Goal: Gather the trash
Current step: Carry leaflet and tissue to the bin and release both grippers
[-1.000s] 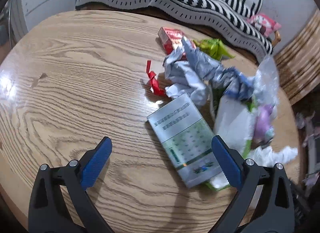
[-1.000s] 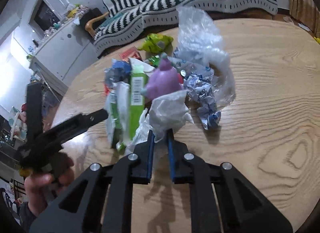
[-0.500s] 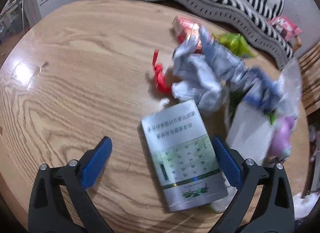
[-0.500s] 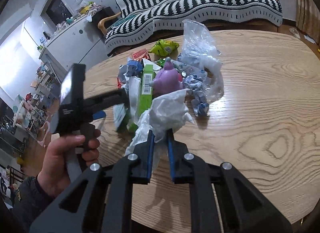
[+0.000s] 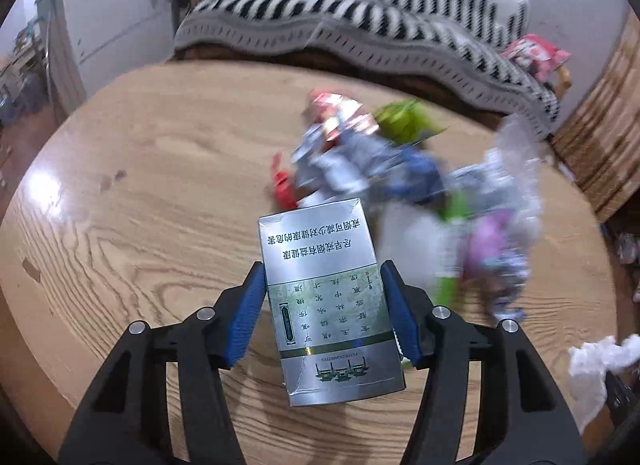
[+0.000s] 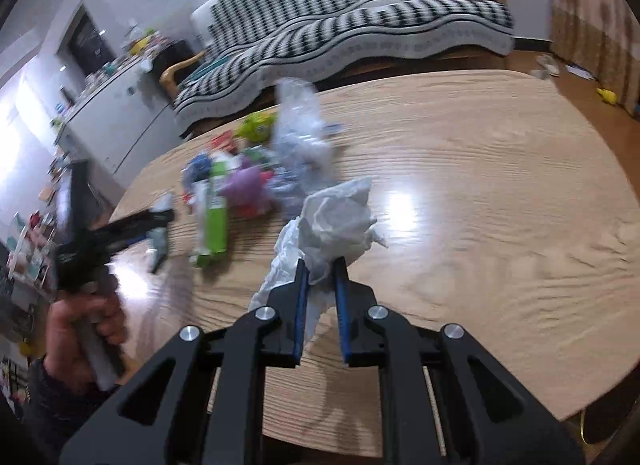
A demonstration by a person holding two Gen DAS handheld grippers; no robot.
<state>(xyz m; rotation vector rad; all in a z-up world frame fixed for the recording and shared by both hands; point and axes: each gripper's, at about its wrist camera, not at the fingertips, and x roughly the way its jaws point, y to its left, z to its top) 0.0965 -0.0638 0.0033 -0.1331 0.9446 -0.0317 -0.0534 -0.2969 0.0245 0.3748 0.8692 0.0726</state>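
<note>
Grabbing trash off the round wooden table (image 5: 140, 193) is the job, and both hands are busy. The left gripper (image 5: 322, 305) has just been closing its jaws, and now the blue pads press on both sides of a silver and green cigarette box (image 5: 324, 297). The box looks lifted a little above the table, though I can't be sure. The right gripper (image 6: 320, 277) has its jaws squeezed nearly together, pinching a crumpled white plastic bag (image 6: 336, 221) that hangs above the wood.

More trash sits in a heap (image 6: 248, 177) near the far side of the table: a green box, a purple thing, a clear bag and some crinkled wrappers. It is blurry, so small bits are hard to tell.

I think the picking-up step is done for these two things. Next they need carrying to a bin, which I can't see anywhere. The grip on the box must stay tight so it doesn't slip out.
</note>
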